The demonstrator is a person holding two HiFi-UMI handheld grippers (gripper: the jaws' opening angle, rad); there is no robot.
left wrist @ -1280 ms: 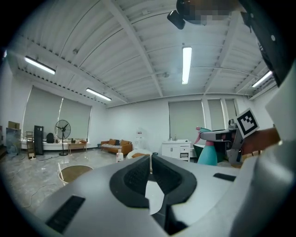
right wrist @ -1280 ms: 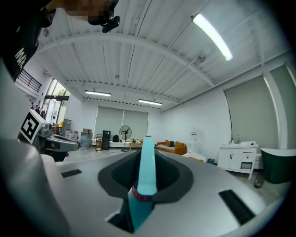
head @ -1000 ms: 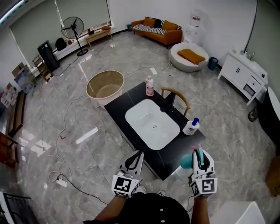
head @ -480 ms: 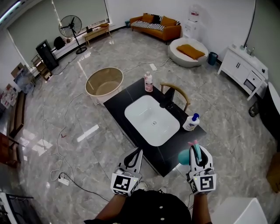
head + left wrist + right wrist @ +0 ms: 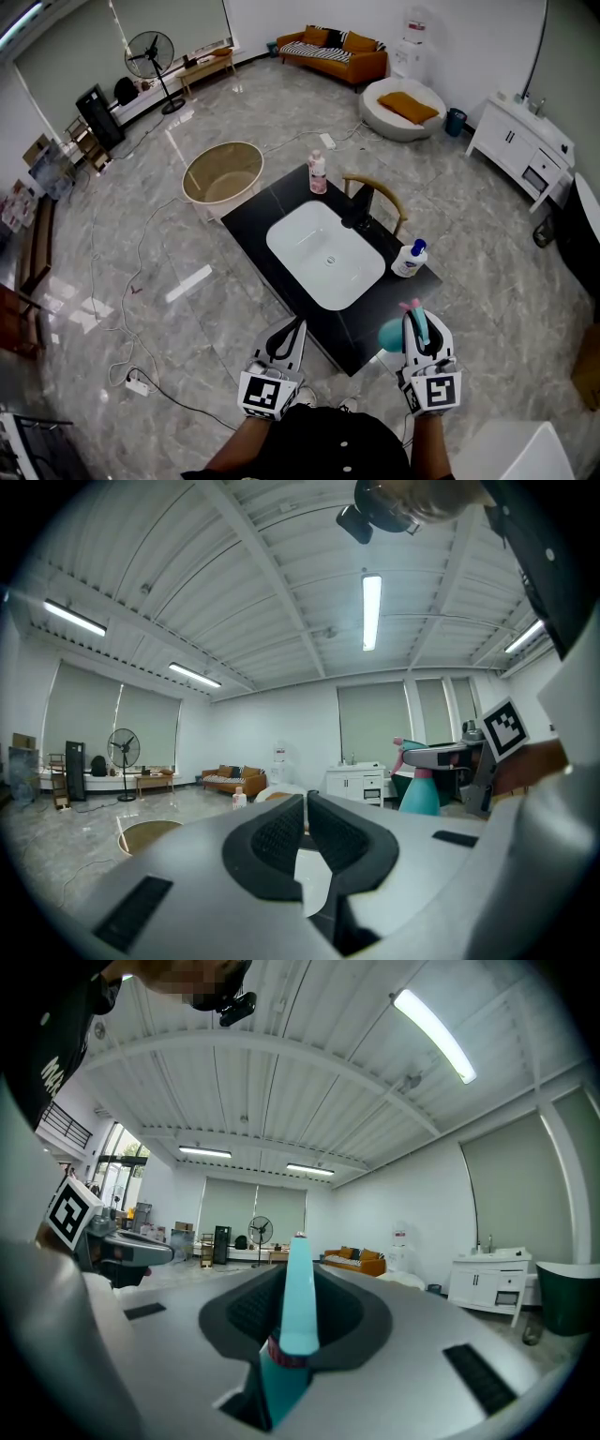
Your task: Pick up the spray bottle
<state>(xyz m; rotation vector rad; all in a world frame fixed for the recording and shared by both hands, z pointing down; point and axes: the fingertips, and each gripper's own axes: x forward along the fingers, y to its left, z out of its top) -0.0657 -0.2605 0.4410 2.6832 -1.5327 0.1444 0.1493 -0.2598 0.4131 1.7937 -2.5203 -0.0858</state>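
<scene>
The spray bottle [image 5: 391,336] is teal with a pink nozzle and hangs in the air off the near right corner of the black counter [image 5: 265,211]. My right gripper [image 5: 418,324] is shut on its neck. In the right gripper view the bottle's teal head [image 5: 300,1321] stands upright between the pads of the right gripper [image 5: 298,1277]. My left gripper [image 5: 287,337] is held beside it, near the counter's front edge, shut and holding nothing. The left gripper view shows the left gripper [image 5: 306,805] with its pads together, and the spray bottle [image 5: 419,787] to its right.
A white sink basin [image 5: 326,258] is set in the counter, with a black faucet [image 5: 359,217] behind it. A white pump bottle [image 5: 410,264] stands at the right end and a pink bottle [image 5: 318,176] at the far end. A round tub [image 5: 223,178] and cables [image 5: 131,309] are on the floor.
Hardly anything differs. The right gripper keeps its hold on the spray bottle and has drifted slightly left in the view. The left gripper has stayed put.
</scene>
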